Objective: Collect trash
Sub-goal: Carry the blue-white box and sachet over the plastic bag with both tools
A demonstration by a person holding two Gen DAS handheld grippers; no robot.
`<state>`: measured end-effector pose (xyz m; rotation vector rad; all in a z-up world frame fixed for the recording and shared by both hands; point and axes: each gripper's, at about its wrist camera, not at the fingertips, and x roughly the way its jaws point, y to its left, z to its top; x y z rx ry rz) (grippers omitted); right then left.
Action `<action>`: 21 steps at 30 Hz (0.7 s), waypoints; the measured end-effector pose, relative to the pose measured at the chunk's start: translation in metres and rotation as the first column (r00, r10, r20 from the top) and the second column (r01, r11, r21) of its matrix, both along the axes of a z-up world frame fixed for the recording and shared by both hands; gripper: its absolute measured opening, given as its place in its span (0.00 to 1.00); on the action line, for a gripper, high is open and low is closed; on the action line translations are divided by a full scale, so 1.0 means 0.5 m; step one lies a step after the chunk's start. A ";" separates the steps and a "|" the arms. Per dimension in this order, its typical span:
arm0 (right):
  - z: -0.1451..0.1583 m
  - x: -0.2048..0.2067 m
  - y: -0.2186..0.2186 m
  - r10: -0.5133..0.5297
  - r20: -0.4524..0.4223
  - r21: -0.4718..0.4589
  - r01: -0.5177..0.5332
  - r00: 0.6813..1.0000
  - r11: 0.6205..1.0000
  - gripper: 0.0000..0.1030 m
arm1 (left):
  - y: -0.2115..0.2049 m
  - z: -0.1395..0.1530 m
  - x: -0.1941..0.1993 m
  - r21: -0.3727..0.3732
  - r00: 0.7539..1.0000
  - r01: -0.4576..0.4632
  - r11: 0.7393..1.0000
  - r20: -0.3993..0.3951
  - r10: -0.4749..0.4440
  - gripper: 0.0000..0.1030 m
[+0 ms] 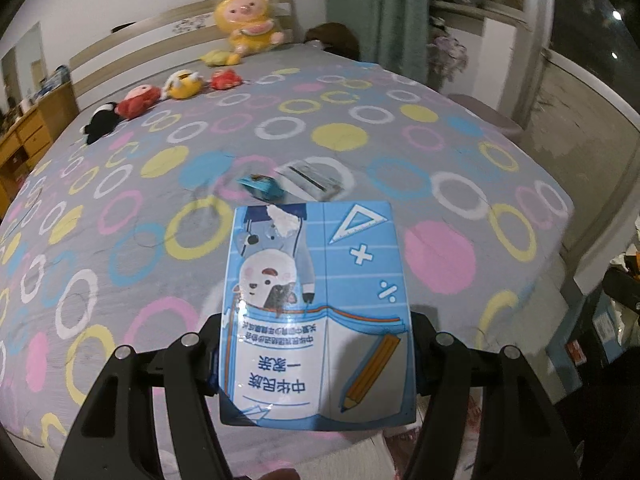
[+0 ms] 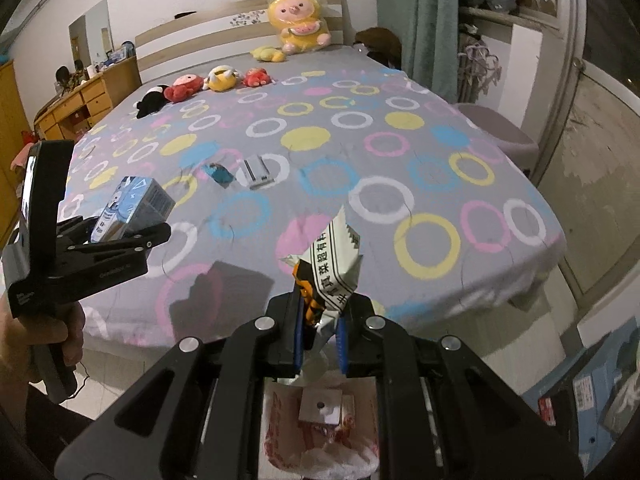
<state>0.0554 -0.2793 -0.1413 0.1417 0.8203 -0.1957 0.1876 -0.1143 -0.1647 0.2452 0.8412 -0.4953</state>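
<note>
Above the near bed (image 2: pixel 440 280) edge, left gripper (image 1: pixel 316 344) grasps a blue carton (image 1: pixel 316 300), right gripper (image 2: pixel 318 340) clenches a snack wrapper (image 2: pixel 336 264); two pieces, a blue wrapper (image 2: pixel 218 173) and a grey packet (image 2: pixel 256 172), remain farther back.

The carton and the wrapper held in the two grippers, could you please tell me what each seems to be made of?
The carton looks like glossy printed paperboard: flat faces, crisp folded edges, a sheen over the artwork. The wrapper looks like thin plastic or foil film, printed outside and silvery inside, judging by its sharp crumples and shiny lower end; which of the two is unclear.
</note>
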 end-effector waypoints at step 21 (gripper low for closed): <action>-0.102 -0.097 -0.029 -0.065 -0.097 0.047 0.069 0.993 0.996 0.12 | -0.115 -0.122 -0.118 0.088 0.970 0.218 0.972 -0.125 -0.207 0.61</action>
